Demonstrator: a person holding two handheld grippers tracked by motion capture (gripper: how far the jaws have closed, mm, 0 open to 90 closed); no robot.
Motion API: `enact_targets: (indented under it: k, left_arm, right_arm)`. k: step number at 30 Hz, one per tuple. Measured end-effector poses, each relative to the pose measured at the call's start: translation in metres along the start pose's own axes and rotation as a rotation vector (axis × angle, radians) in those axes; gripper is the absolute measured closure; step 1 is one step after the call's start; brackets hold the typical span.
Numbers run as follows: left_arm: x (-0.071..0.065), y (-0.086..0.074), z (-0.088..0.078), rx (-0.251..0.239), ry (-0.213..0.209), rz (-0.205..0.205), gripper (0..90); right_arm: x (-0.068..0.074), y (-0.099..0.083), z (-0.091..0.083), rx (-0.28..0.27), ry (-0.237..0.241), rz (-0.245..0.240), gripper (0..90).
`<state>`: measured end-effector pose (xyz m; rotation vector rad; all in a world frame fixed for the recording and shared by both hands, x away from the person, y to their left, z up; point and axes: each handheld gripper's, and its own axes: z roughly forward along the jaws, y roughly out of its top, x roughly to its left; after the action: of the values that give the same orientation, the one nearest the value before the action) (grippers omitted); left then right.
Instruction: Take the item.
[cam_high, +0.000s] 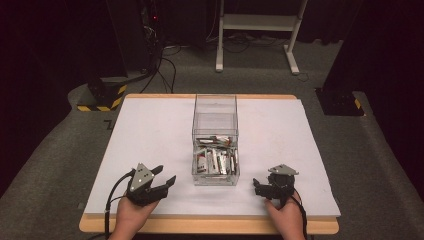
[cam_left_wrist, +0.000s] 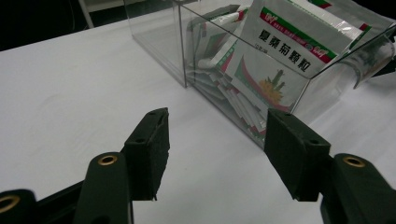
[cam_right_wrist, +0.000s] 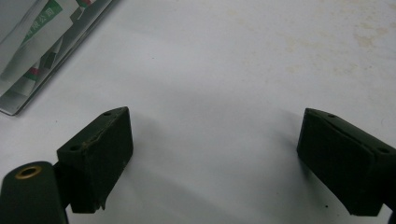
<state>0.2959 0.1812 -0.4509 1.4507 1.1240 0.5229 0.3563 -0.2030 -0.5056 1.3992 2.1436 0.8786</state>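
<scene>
Meanwhile, both claws rested low over the white counter (cam_high: 150, 130), one on each side of a clear plastic box (cam_high: 215, 107) that stood near the middle of the surface. The left claw (cam_high: 166, 181) sat just left of the box's near end, held in the person's left hand (cam_high: 131, 216), its jaws spread wide with nothing between them. In the left gripper view that claw (cam_left_wrist: 215, 140) pointed at the box's near corner (cam_left_wrist: 187, 51), close to the clear wall but apart from it. The right claw (cam_high: 256, 184) sat just right of the box's near end, gripped by the right hand (cam_high: 286, 216), and its jaws also stood wide apart and empty; in the right gripper view the claw (cam_right_wrist: 212, 149) showed bare counter (cam_right_wrist: 233, 56) between its pads.

Inside the box lay a heap of silver sachets (cam_high: 216, 159) with green and red print, packed into the near half while the far half looked empty. Seen from the left claw, one large sachet (cam_left_wrist: 280, 51) leaned upright against the clear wall, with black printed characters and a green stripe on its face. From the right claw, the edges of the sachets (cam_right_wrist: 28, 51) showed at the upper left corner.
</scene>
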Motion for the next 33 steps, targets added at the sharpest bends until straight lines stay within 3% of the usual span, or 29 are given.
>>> enact_targets:
  k: [9,11,24,33]
  left_arm:
    - [-0.009,0.003,-0.001,-0.001,-0.034,0.014,44.4]
    - [-0.012,0.005,-0.001,-0.013,-0.052,-0.001,44.4]
    - [-0.021,0.009,0.001,-0.021,-0.083,-0.001,43.9]
    - [-0.034,0.017,-0.001,-0.05,-0.108,0.01,42.8]
  right_arm:
    - [0.0,0.0,0.0,0.0,0.0,0.0,10.5]
    - [0.0,0.0,0.0,0.0,0.0,0.0,10.5]
    - [0.0,0.0,0.0,0.0,0.001,0.001,10.5]
    - [0.0,0.0,0.0,0.002,0.0,0.001,10.5]
